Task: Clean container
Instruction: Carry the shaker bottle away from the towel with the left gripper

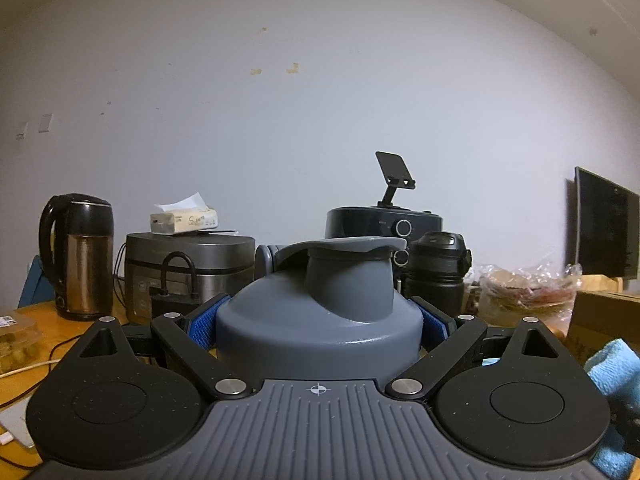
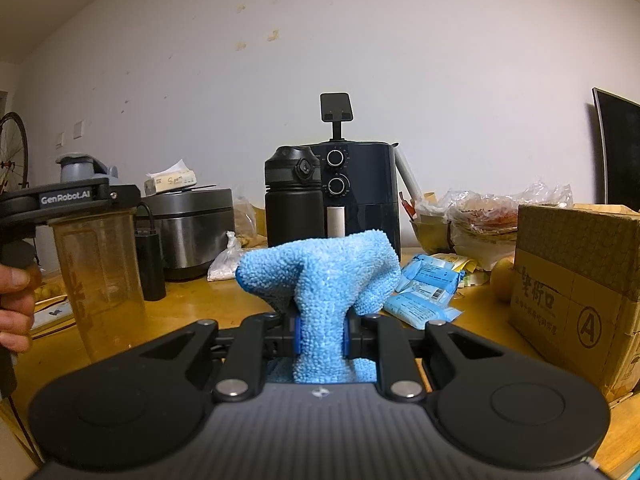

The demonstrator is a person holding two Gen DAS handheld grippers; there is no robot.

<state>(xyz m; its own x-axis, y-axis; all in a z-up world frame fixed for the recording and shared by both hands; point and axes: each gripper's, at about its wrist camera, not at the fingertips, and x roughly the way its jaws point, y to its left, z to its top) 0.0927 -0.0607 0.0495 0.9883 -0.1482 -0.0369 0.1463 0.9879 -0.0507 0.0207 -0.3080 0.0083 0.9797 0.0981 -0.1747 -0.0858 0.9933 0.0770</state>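
Left gripper (image 1: 319, 322): its blue pads (image 1: 207, 326) press on either side of the grey lid of the container (image 1: 320, 312), so the claw is pinching the container just under the spout cap, which sits upright at the centre of the left wrist view
Container seen from the right wrist: at 9 o'clock, a clear, amber-tinted tumbler body (image 2: 98, 276) hanging below the left gripper's black frame, its base close to the wooden table (image 2: 208, 304); whether it touches the table cannot be told
Hand (image 2: 14, 308): fingers at the far 9 o'clock edge of the right wrist view, wrapped on the left gripper's handle
Right gripper (image 2: 320, 332): jaws pressed nearly together, pinching a blue microfibre cloth (image 2: 320, 276); the cloth bunches up above the pads and a fold hangs below them
Cloth in the left wrist view: a blue corner (image 1: 612, 368) at 4 o'clock, apart from the container
Behind, along the wall: black kettle (image 1: 78, 256) at 9 o'clock, rice cooker (image 1: 188, 268) with a tissue pack (image 1: 184, 218) on top, dark air fryer (image 2: 360, 188) at 12 o'clock with a phone stand (image 2: 336, 114) on it, black flask (image 2: 294, 200) just beside the fryer
Right side: cardboard box (image 2: 576, 292) at 3 o'clock, blue packets (image 2: 430, 288) lying flat between box and cloth, crinkled plastic bags (image 2: 492, 216) behind
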